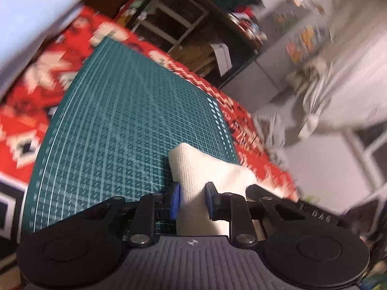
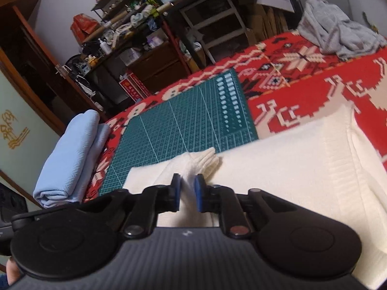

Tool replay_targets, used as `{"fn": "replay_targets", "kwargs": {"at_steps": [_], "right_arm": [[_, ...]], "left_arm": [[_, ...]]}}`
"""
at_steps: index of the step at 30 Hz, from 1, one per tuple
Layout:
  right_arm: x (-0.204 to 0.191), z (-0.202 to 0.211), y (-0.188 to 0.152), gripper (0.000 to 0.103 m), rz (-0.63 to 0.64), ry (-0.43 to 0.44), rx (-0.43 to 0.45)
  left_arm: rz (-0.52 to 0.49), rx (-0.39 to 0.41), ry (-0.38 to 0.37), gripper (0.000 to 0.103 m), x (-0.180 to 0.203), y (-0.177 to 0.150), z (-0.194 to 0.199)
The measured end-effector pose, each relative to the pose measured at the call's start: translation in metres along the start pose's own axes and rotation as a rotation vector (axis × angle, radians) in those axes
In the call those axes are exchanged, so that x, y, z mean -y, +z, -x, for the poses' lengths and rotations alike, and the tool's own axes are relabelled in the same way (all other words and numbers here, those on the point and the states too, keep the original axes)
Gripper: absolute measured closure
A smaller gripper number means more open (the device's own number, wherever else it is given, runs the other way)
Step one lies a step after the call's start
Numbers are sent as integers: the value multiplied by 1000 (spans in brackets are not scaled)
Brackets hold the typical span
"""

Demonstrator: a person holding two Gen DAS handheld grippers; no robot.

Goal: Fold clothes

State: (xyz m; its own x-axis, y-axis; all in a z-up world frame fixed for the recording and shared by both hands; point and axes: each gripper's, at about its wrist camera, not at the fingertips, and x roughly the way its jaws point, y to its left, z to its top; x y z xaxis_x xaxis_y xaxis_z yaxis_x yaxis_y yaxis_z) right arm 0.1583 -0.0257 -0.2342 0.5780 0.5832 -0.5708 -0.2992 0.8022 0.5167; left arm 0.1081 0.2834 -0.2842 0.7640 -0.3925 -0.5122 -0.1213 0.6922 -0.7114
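A cream knitted garment lies across the green cutting mat and the red patterned cover. In the right wrist view a bunched fold of it stands between the blue pads of my right gripper, which is shut on it. In the left wrist view, which is blurred, another part of the cream garment rises off the green mat. It runs between the blue pads of my left gripper, which is shut on it.
A folded light-blue cloth lies at the mat's left edge and shows as a pale blur in the left view. A crumpled grey garment sits on the far right of the cover. Cluttered shelves stand behind.
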Motion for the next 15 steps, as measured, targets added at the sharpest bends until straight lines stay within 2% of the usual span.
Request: {"fn": "replay_targets", "kwargs": {"at_steps": [3, 5, 8, 11, 13, 15], "right_arm": [[9, -5, 1, 91, -21, -29, -13], [20, -1, -1, 92, -60, -15, -7], [23, 9, 1, 93, -45, -49, 23], [15, 19, 6, 93, -11, -35, 57], [6, 22, 10, 93, 23, -15, 51], [-2, 27, 10, 92, 47, -1, 23]], "left_arm": [[22, 15, -15, 81, -4, -2, 4], [-26, 29, 11, 78, 5, -1, 7], [-94, 69, 52, 75, 18, 1, 15], [-138, 92, 29, 76, 28, 7, 25], [-190, 64, -6, 82, 40, 4, 28], [-244, 27, -42, 83, 52, -1, 30]]}}
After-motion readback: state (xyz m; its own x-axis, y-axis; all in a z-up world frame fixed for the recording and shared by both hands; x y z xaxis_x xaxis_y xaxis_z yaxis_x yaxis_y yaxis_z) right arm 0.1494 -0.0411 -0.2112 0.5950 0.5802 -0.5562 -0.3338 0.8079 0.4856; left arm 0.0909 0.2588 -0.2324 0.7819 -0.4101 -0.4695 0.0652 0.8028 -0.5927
